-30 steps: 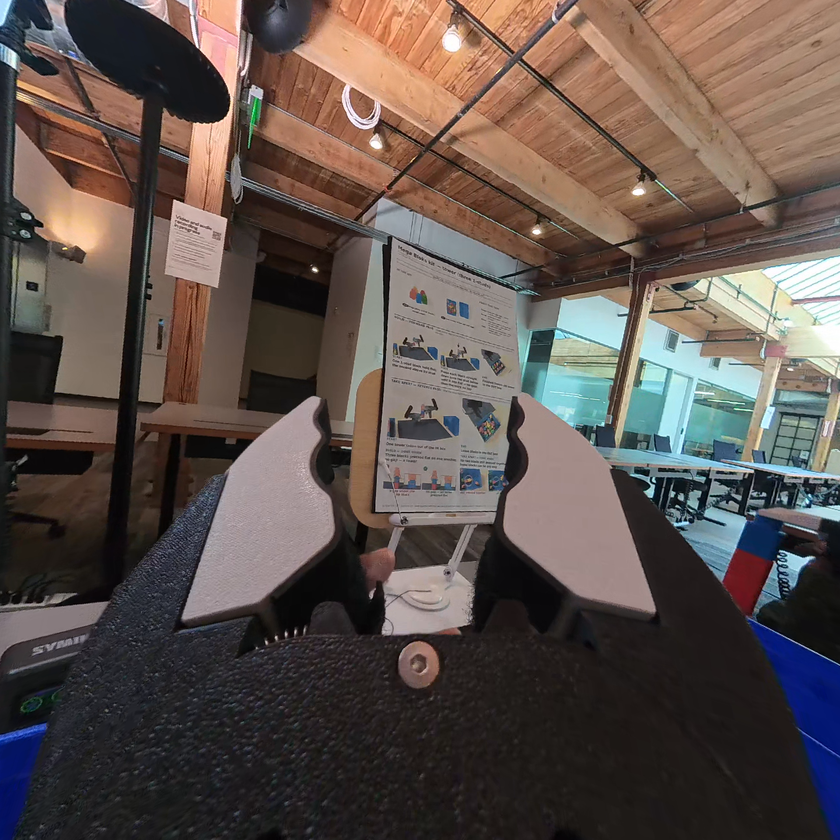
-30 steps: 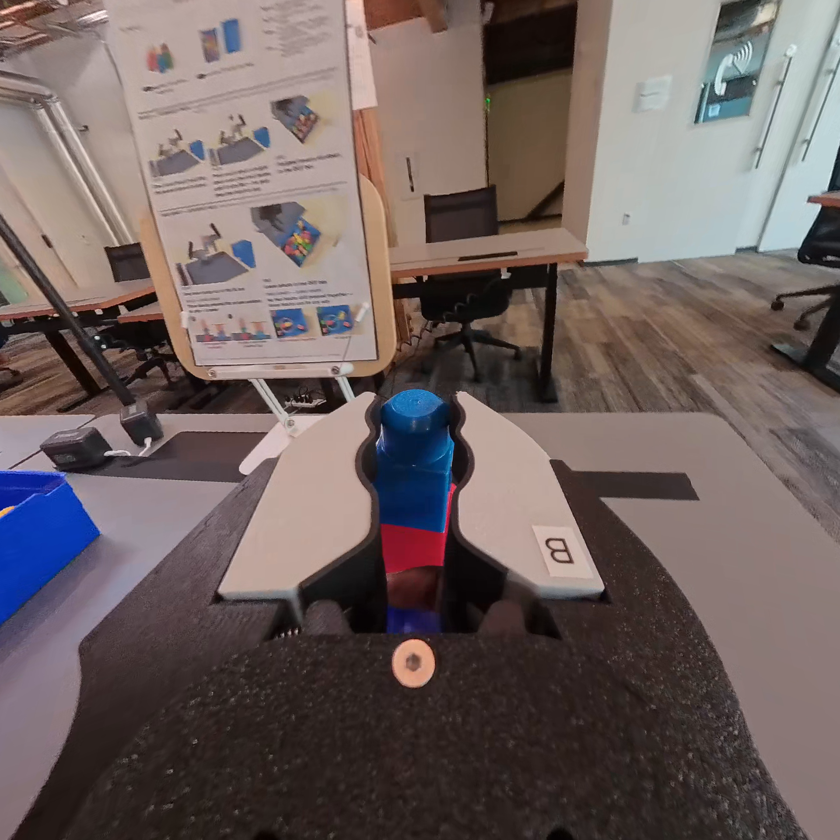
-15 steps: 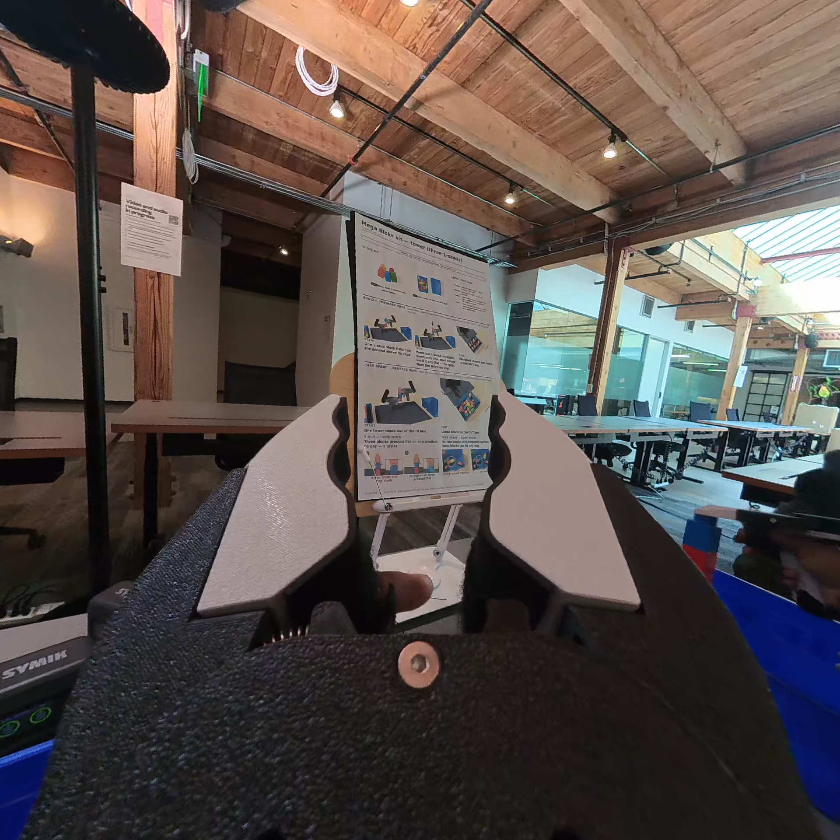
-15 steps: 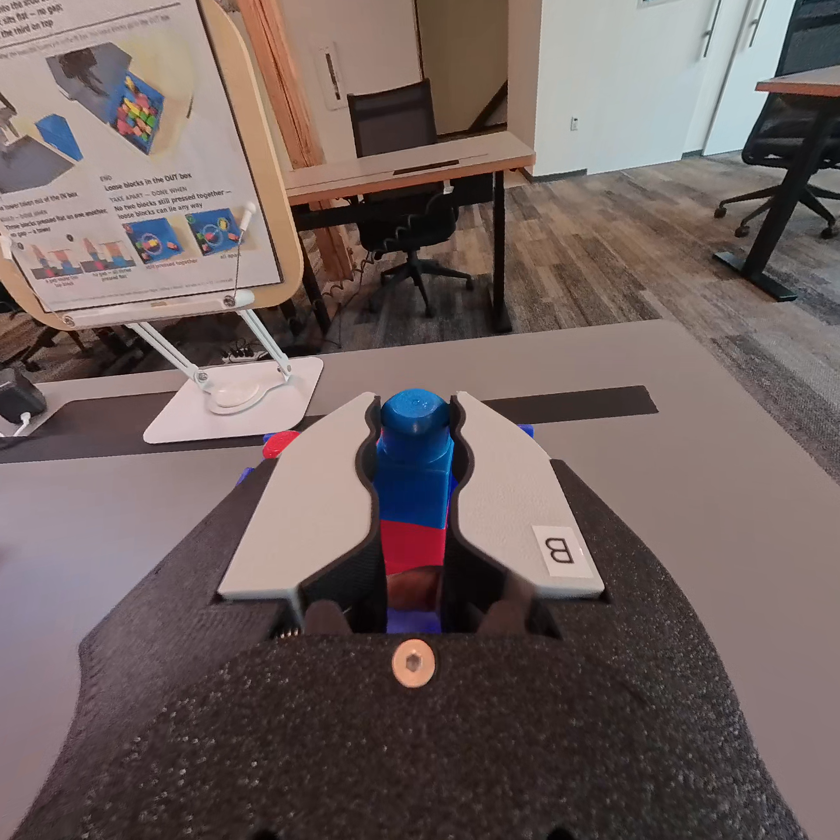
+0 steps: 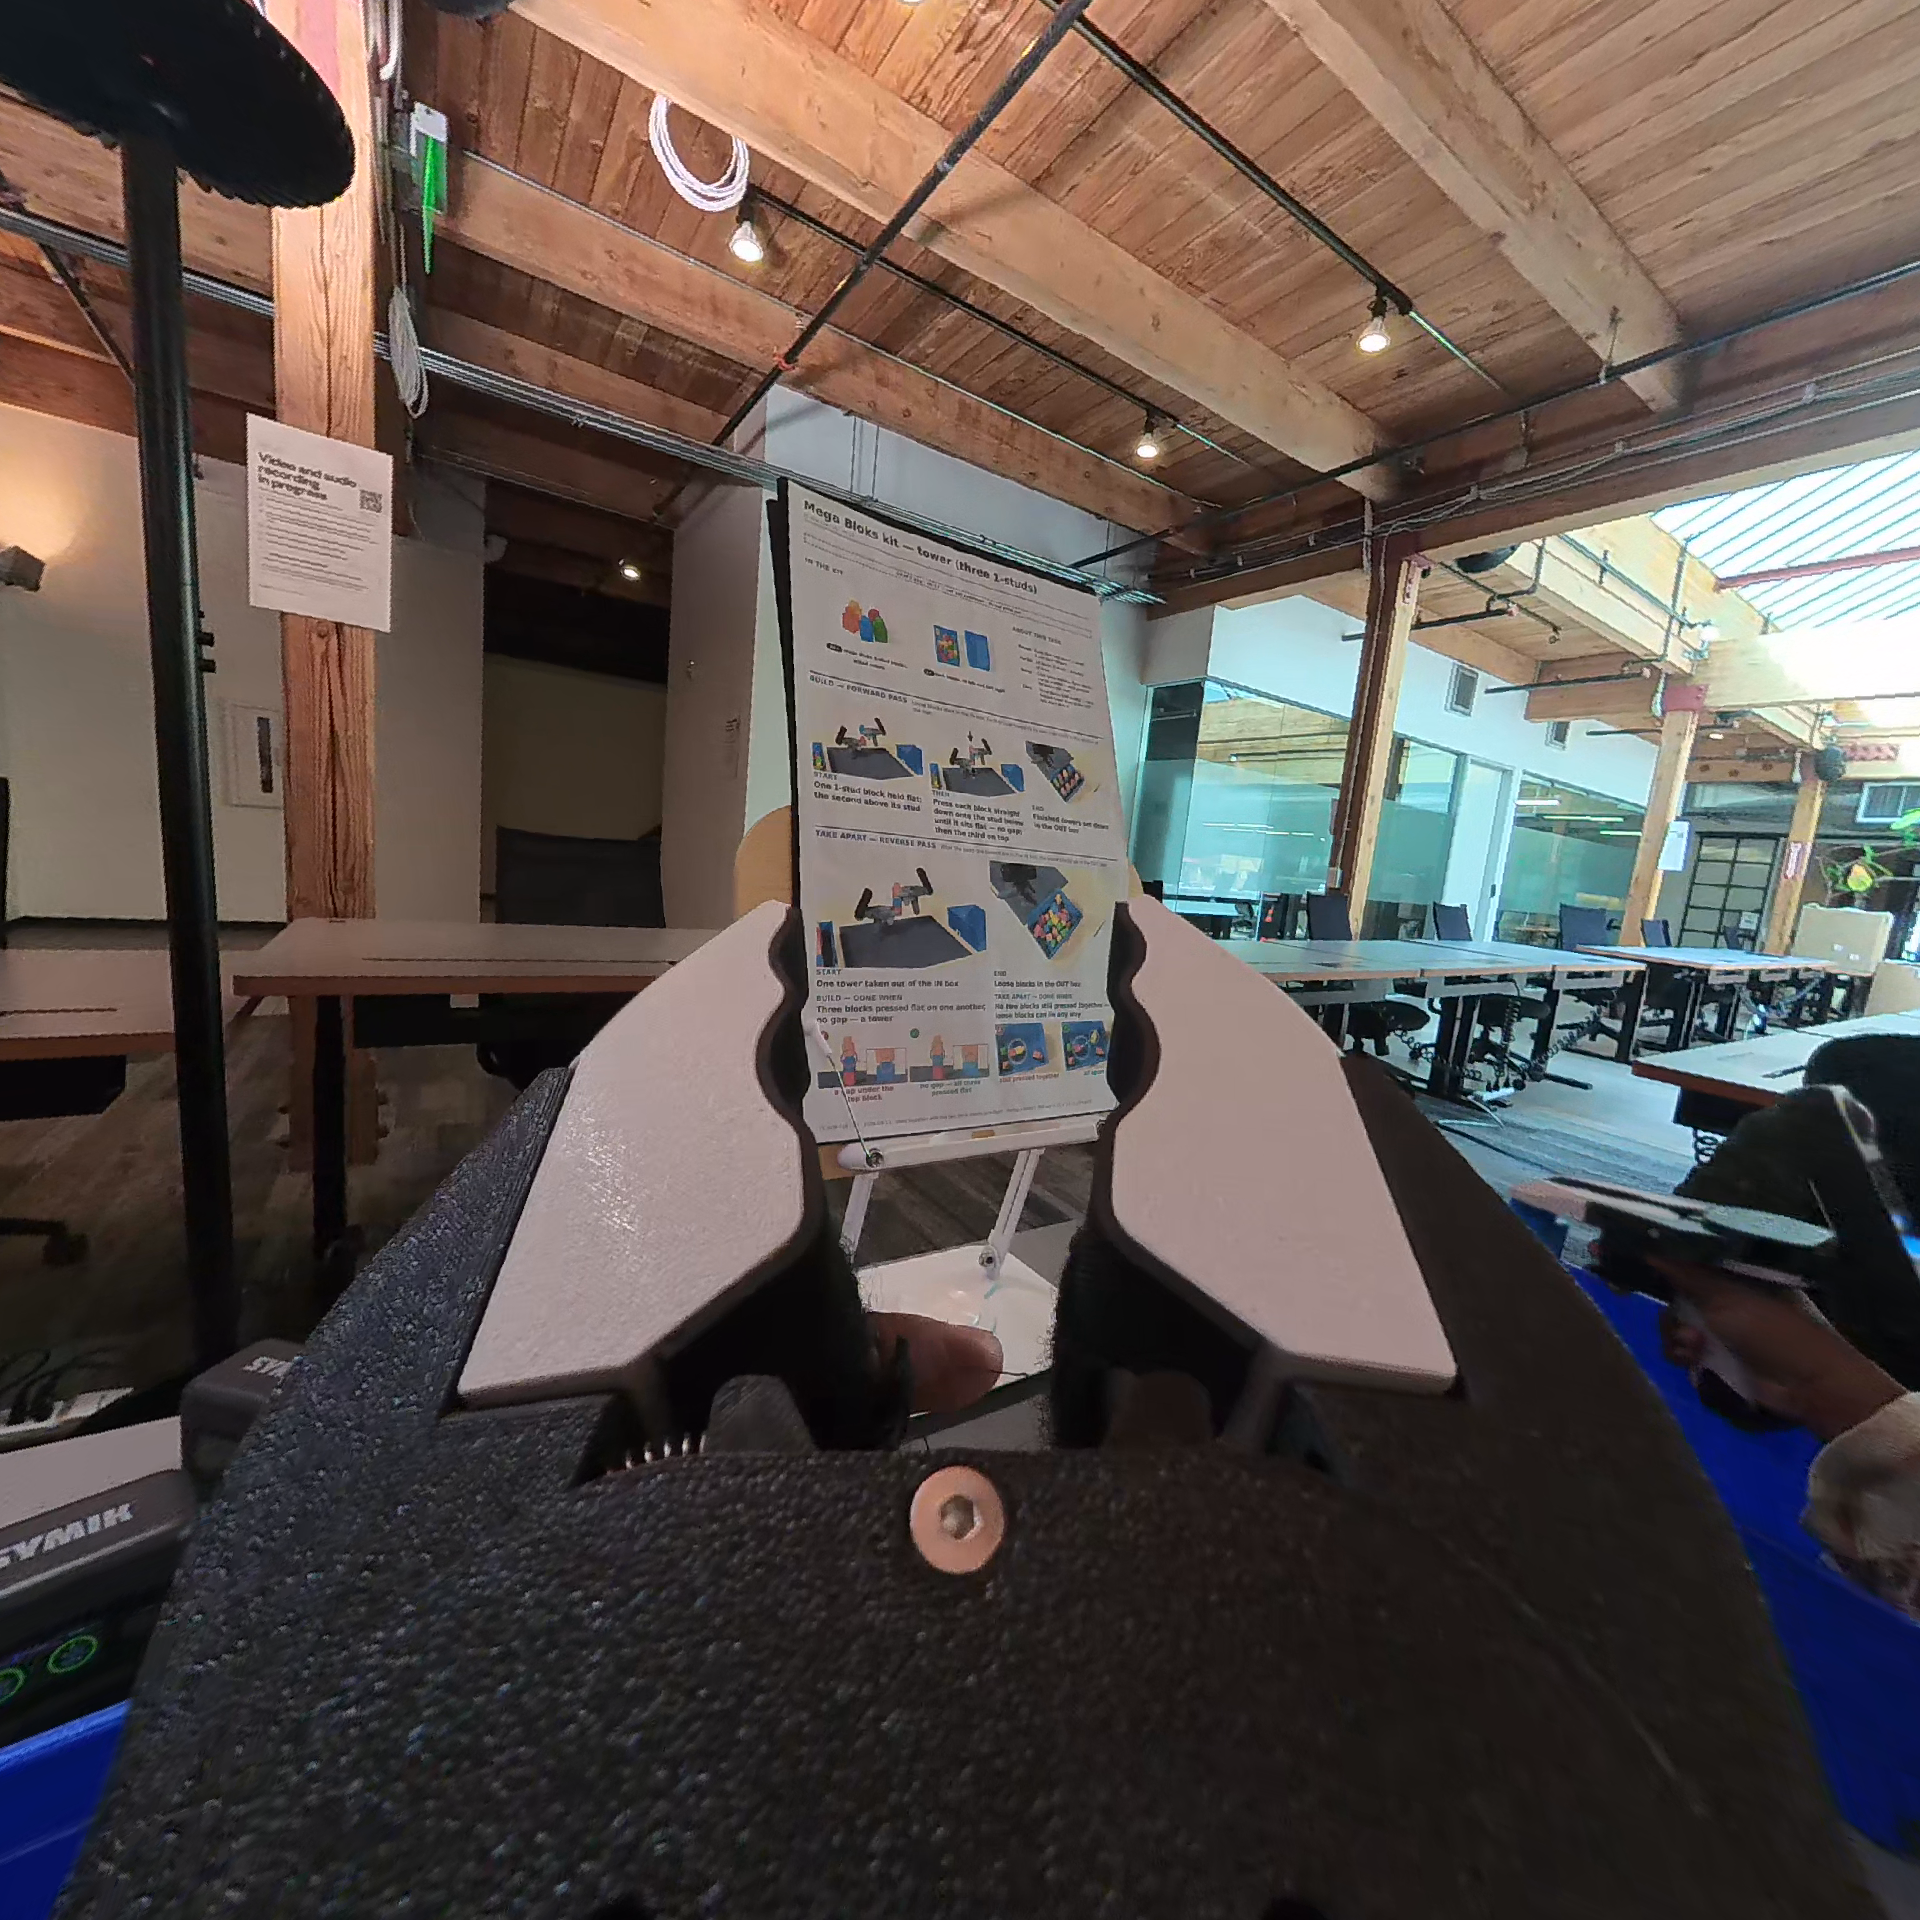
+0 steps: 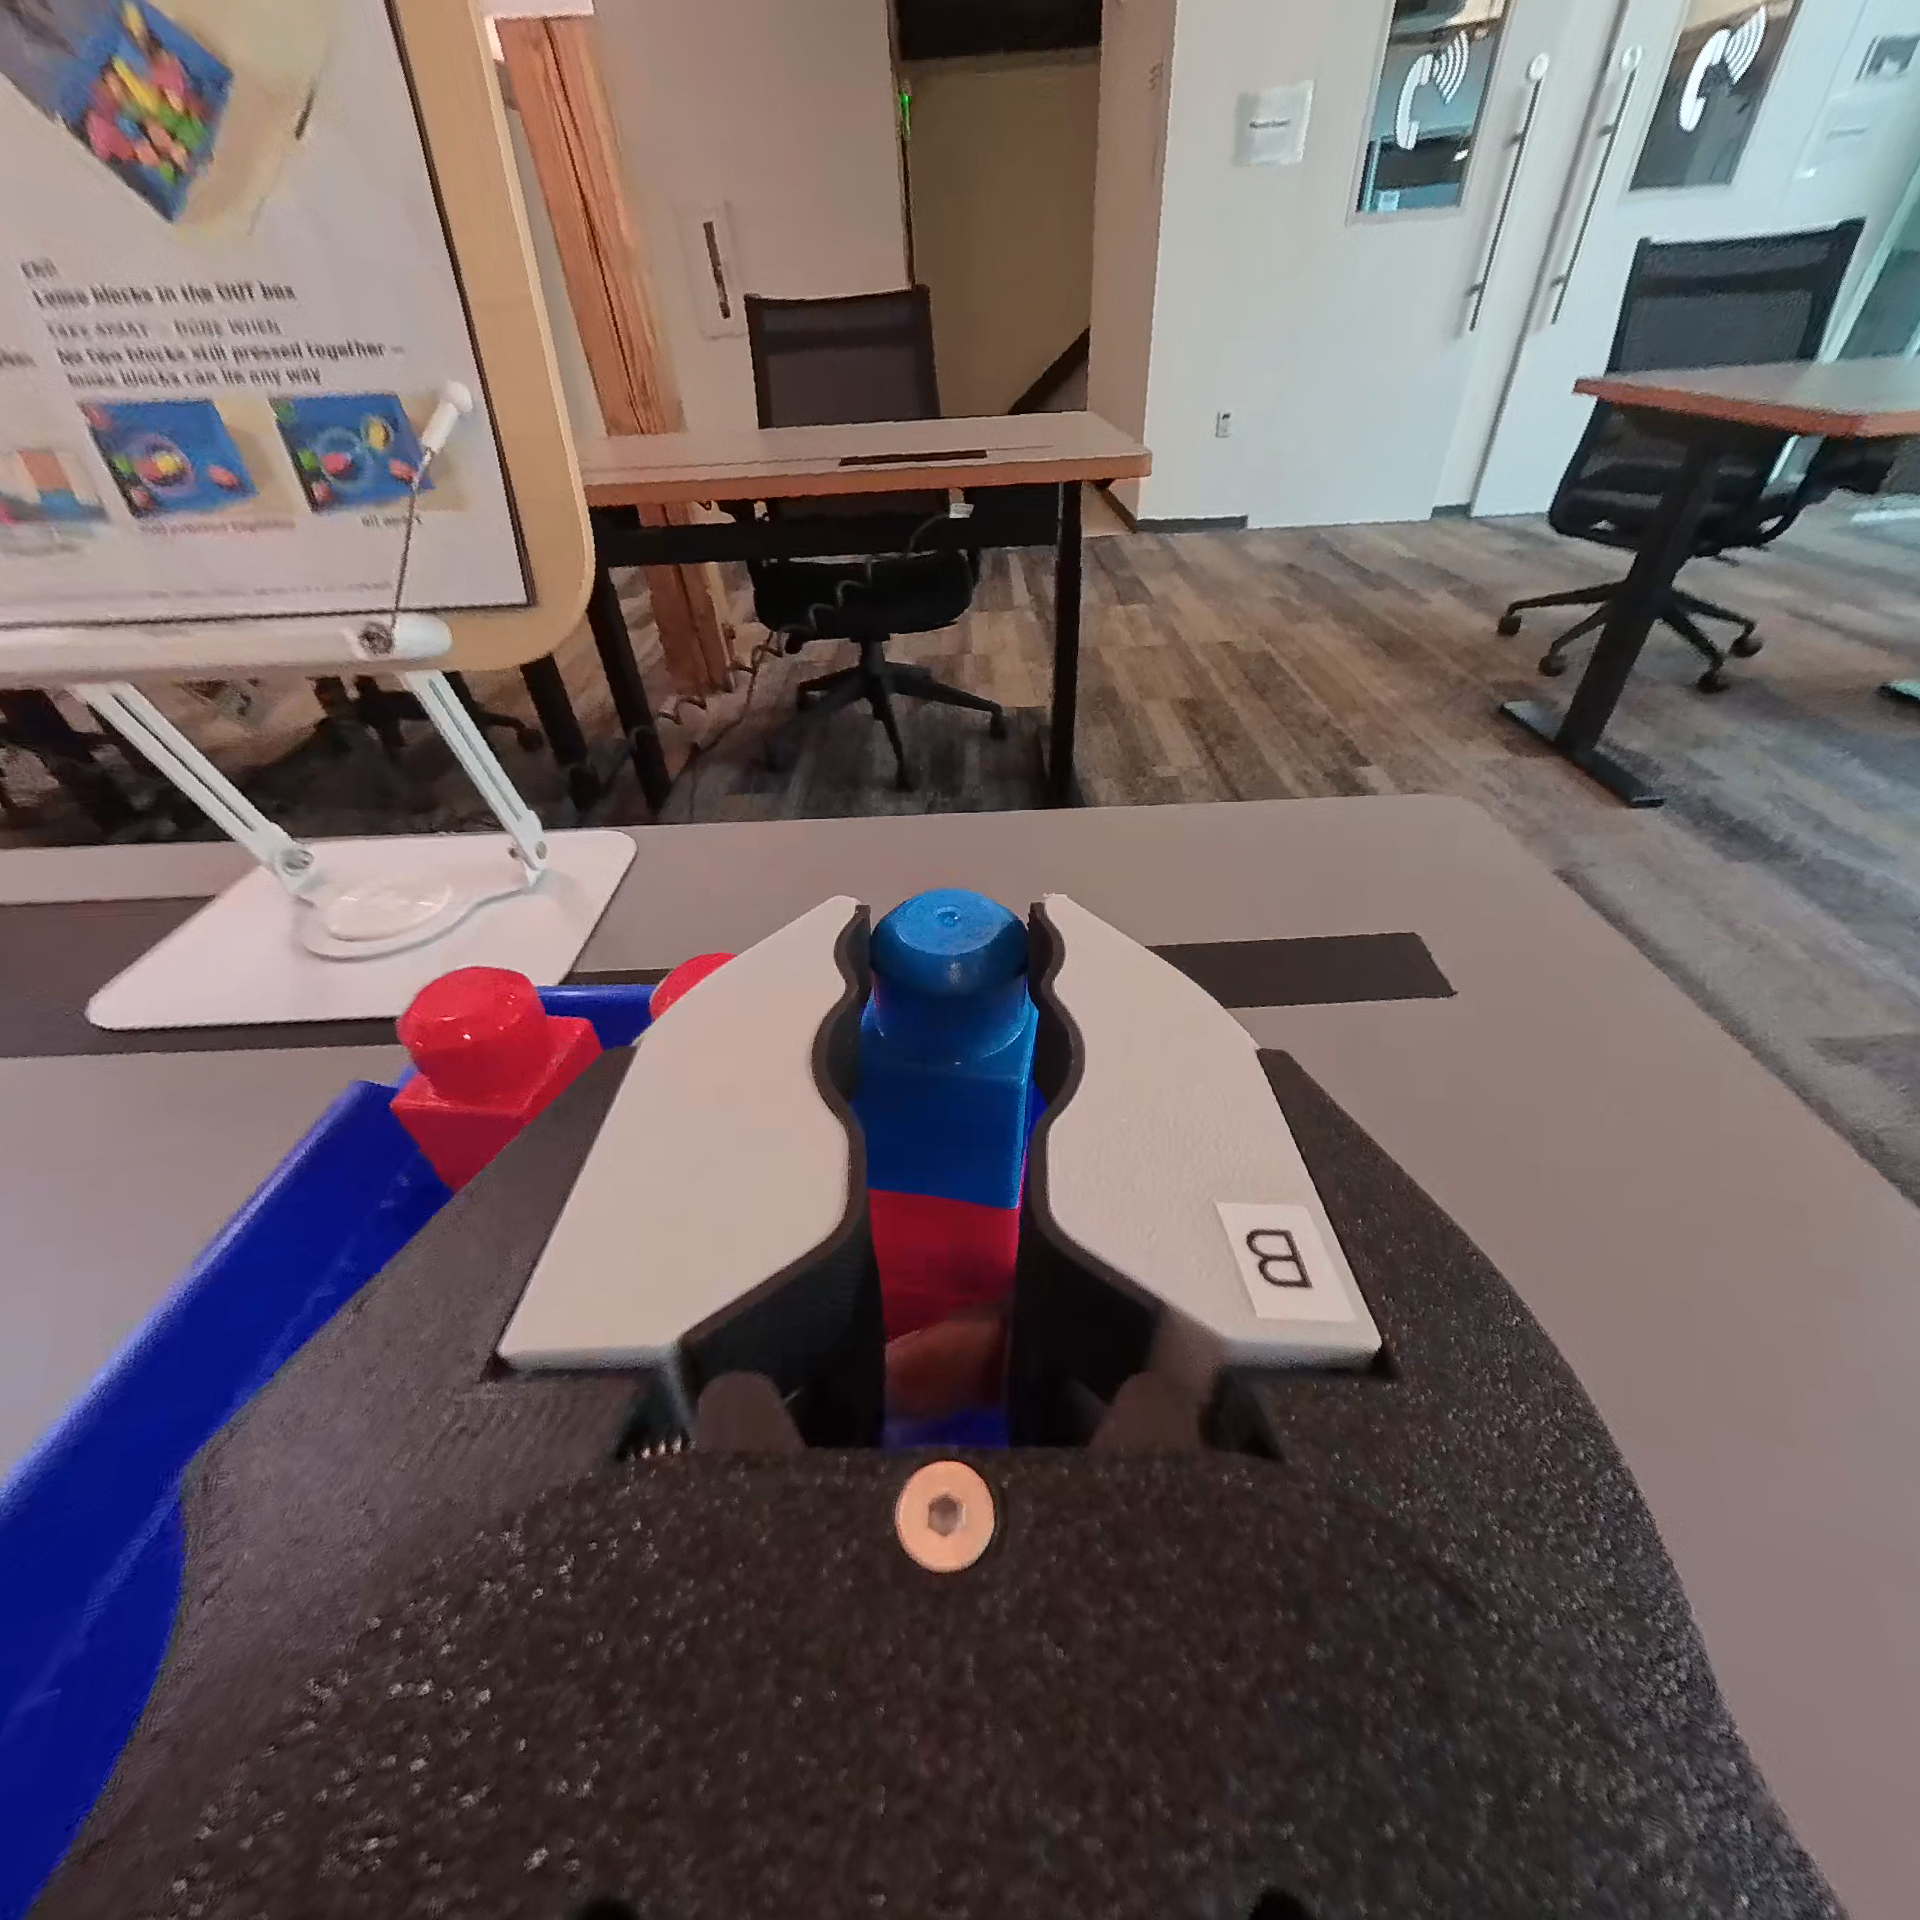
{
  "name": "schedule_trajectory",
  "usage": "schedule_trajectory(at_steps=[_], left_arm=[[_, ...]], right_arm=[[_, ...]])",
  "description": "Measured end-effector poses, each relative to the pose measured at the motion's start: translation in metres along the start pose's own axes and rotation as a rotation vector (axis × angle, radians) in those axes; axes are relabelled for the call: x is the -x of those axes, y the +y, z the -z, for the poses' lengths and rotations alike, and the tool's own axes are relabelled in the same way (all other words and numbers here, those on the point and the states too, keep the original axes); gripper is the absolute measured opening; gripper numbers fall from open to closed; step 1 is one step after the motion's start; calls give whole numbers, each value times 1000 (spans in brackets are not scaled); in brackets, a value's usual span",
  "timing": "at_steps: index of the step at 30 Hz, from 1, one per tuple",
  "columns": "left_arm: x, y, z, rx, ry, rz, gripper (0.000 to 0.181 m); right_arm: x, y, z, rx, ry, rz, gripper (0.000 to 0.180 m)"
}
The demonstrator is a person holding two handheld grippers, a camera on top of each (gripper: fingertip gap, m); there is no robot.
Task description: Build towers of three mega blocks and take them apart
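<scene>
My right gripper [image 6: 948, 904] is shut on a tower of mega blocks [image 6: 945, 1122]: blue on top, red in the middle, a blue one showing below. It holds the tower over a blue bin [image 6: 260, 1299] on the grey table [image 6: 1558, 1143]. A red block [image 6: 483, 1060] stands in the bin to the left of the fingers, and a second red stud [image 6: 691, 982] shows behind it. My left gripper [image 5: 956, 925] is open and empty, raised and tilted up. The right gripper [image 5: 1704, 1236] shows at the right of the left wrist view, held by a hand.
An instruction sheet on a white stand [image 6: 364, 914] stands at the back of the table, also in the left wrist view [image 5: 951, 831]. A black tape strip [image 6: 1309, 966] crosses the table. A black pole [image 5: 177, 727] and a grey device [image 5: 73, 1538] are at the left. Blue bin walls [image 5: 1849, 1662] lie low right. Across from one pair of fingers to the other is roughly 60 cm.
My right gripper has carried the tower forward and down to over the blue bin with the red blocks. My left gripper stays open and has only shifted its aim slightly.
</scene>
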State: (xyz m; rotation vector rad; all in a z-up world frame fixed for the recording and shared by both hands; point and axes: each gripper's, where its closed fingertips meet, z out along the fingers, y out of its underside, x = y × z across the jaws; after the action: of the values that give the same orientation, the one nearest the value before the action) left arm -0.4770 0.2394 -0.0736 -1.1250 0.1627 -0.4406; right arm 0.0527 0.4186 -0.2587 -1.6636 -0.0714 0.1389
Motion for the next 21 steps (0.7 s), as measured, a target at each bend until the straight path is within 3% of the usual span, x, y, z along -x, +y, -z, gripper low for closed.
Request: schedule_trajectory(at_steps=[19, 21], left_arm=[[8, 4, 4, 39, -19, 11, 53], [8, 8, 5, 72, -19, 16, 53]], right_arm=[[10, 27, -18, 38, -17, 58, 28], [10, 24, -18, 24, -12, 55, 36]])
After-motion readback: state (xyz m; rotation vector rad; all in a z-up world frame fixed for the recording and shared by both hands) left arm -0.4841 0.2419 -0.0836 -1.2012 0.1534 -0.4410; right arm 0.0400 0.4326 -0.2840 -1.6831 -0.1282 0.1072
